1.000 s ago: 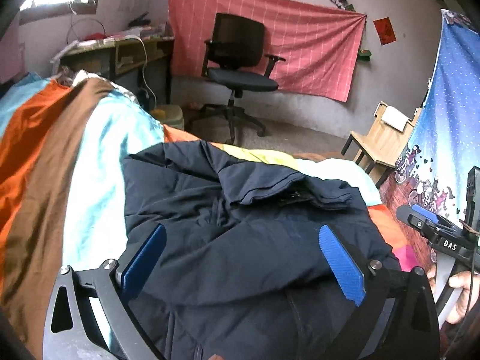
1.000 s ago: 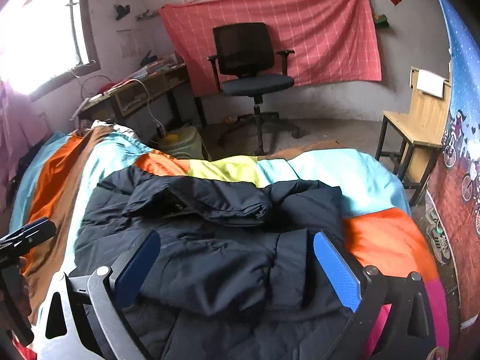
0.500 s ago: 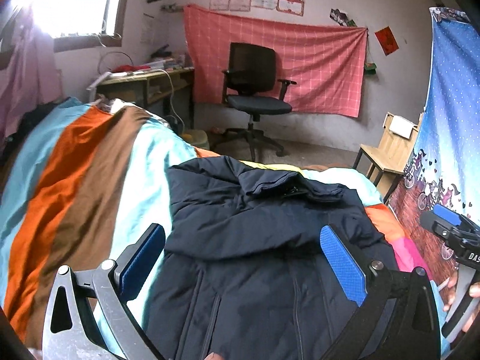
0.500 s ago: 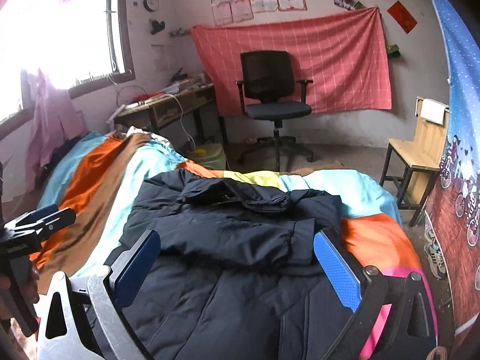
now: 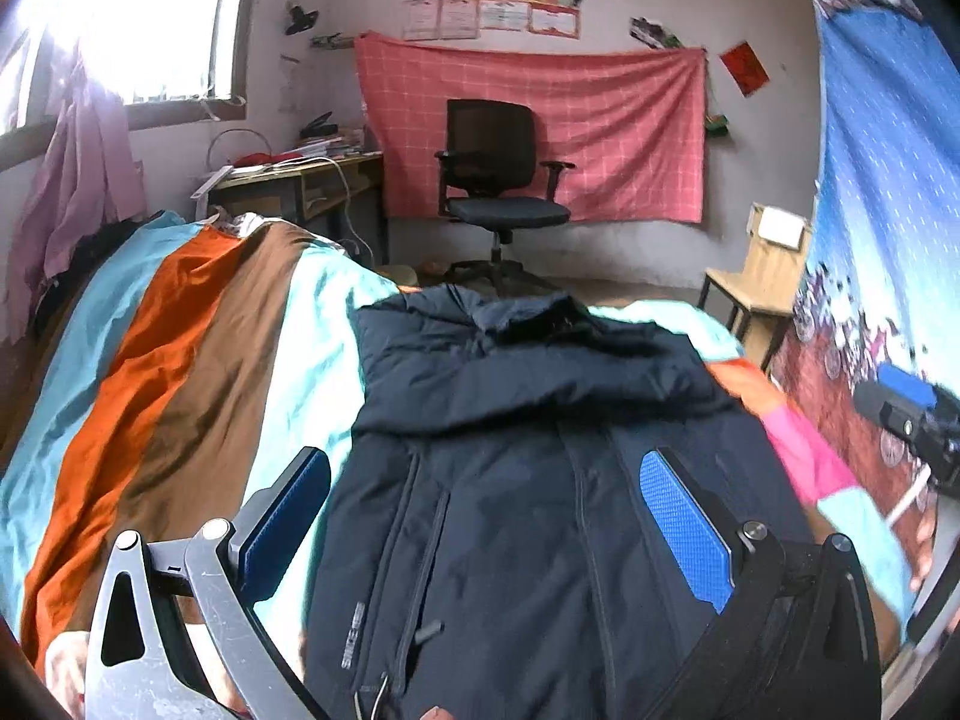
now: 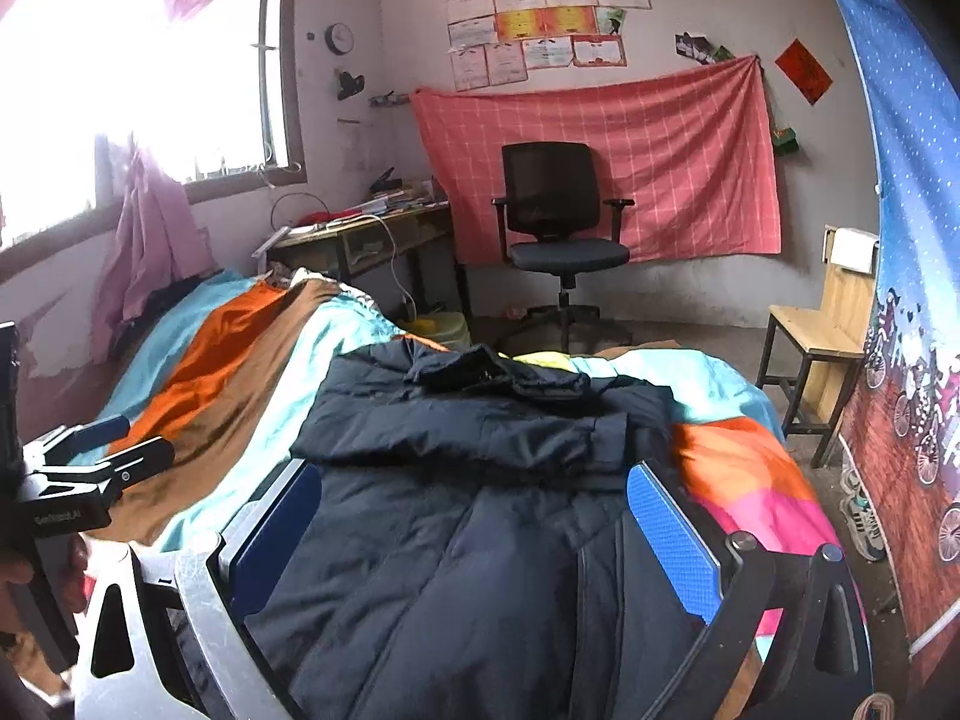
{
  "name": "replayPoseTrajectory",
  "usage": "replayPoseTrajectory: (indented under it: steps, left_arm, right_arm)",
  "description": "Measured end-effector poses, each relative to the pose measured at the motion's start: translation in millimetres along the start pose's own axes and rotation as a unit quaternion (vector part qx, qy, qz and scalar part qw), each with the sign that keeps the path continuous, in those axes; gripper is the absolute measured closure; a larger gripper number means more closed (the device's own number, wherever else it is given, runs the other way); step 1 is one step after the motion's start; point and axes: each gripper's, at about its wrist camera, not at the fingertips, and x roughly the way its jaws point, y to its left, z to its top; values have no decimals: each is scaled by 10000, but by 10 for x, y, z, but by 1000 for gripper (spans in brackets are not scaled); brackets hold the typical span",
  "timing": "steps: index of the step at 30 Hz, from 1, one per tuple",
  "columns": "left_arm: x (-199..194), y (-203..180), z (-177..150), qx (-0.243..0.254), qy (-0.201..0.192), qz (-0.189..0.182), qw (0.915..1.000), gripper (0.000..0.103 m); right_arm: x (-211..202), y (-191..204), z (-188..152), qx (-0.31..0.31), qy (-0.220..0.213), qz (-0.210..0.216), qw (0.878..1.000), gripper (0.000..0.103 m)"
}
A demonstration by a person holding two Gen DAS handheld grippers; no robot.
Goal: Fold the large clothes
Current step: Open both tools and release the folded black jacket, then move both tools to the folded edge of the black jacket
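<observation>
A dark navy padded jacket point(image 5: 528, 468) lies front-up on the striped bedspread point(image 5: 180, 360), its sleeves folded across the chest and its collar at the far end. My left gripper point(image 5: 486, 516) hovers open above the jacket's lower half, holding nothing. In the right wrist view the same jacket point(image 6: 480, 480) fills the lower middle, and my right gripper point(image 6: 474, 522) is open over it, also holding nothing. The left gripper point(image 6: 105, 450) shows at the left edge of the right wrist view, the right gripper point(image 5: 906, 414) at the right edge of the left wrist view.
A black office chair point(image 6: 558, 222) stands past the bed's far end, before a red checked cloth point(image 6: 600, 162). A cluttered desk point(image 6: 366, 228) sits under the window at left. A wooden chair point(image 6: 822, 324) and a blue printed hanging point(image 6: 906, 240) line the right side.
Both grippers have pulled back and risen from the jacket's collar end toward its hem; more of the room shows. The jacket's sleeves lie folded across its chest. Both stay open.
</observation>
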Motion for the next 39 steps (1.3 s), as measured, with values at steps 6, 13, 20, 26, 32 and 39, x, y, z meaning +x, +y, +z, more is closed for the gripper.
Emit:
replayPoseTrajectory:
  steps: [6,13,20,26,32,39]
  left_arm:
    - [15,-1,-444,207,283,-56,9994,2]
    - [11,11,-839,222,522,-178,9982,2]
    - [85,-32,-1233,701,958,-532,9915,2]
    - [104,-71,-1473,1109,1208,-472,9853,2]
    - [132,-92,-1763,1420,1576,-395,9764,2]
    - [199,-109,-1974,1985,1887,-402,9609,2]
  right_arm:
    - [-75,39,-345,-203,170,-92,9996,0]
    - [-147,55,-769,-268,321,-150,9990,0]
    - [-102,94,-1152,-571,874,121,9945,0]
    - [-46,101,-1420,-575,1462,245,9873,0]
    - [33,157,-1696,-662,2057,293,9759,0]
    - [140,206,-1959,-933,2829,121,9545,0]
